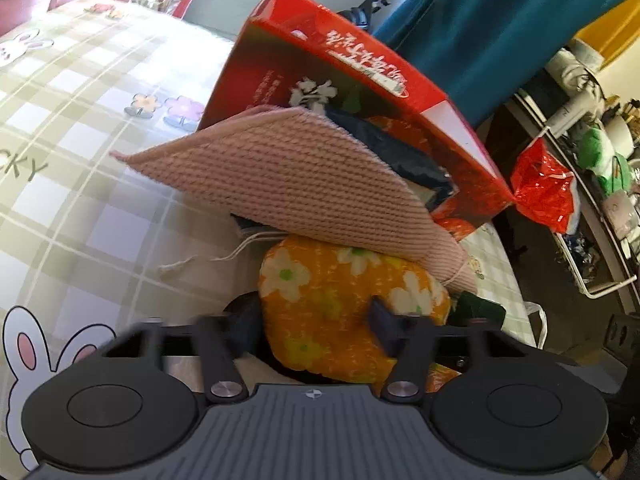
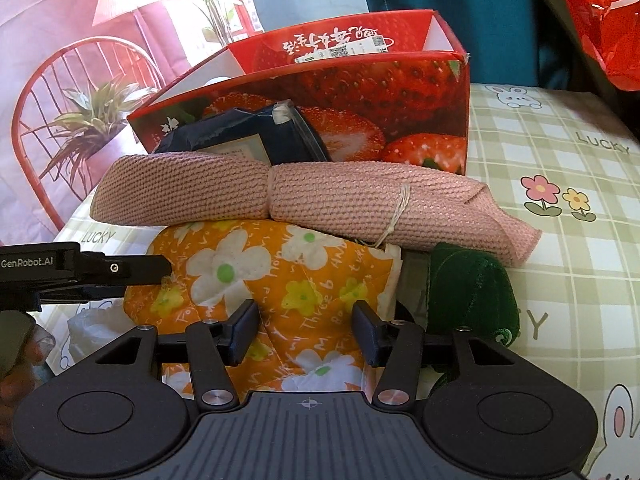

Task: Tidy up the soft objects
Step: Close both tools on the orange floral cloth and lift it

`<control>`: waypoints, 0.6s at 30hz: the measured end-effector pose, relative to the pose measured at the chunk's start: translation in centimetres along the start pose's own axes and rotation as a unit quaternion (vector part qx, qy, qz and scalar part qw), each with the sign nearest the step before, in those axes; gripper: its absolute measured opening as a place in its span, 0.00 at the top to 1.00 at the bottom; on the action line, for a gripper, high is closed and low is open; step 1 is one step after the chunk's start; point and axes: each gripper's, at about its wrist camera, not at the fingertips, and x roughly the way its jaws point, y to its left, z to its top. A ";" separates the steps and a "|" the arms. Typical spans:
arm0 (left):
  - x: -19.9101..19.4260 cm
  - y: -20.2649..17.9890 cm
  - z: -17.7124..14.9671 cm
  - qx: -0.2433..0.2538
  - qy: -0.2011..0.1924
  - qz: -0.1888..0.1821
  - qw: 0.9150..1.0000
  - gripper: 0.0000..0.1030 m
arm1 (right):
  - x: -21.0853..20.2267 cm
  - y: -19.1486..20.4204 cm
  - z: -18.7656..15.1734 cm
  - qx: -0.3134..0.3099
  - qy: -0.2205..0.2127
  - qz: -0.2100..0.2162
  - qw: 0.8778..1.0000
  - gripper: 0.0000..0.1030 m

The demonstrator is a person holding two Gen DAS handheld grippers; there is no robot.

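Here we see the orange floral pad [image 2: 280,280] pinched at opposite ends — left gripper [image 1: 316,328] and right gripper [image 2: 306,330] both clamped on it.

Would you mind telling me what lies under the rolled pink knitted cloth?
An orange flower-print cushion and a dark green plush piece lie under the pink cloth; anything between them is covered.

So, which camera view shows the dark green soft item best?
The right wrist view: the dark green soft item lies there almost whole, right of the orange floral cushion, under the pink towel's end. The left wrist view shows only a dark sliver behind the cushion.
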 end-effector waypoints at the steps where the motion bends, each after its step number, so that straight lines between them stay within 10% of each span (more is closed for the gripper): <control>1: -0.2 -0.5 0.1 0.015 -0.007 0.017 1.000 0.75 | 0.0 0.0 0.0 0.000 0.000 0.000 1.000 0.53; 18: -0.3 -0.2 -0.2 0.039 -0.011 0.048 0.998 0.82 | -0.3 0.1 0.2 0.011 0.000 -0.015 1.000 0.34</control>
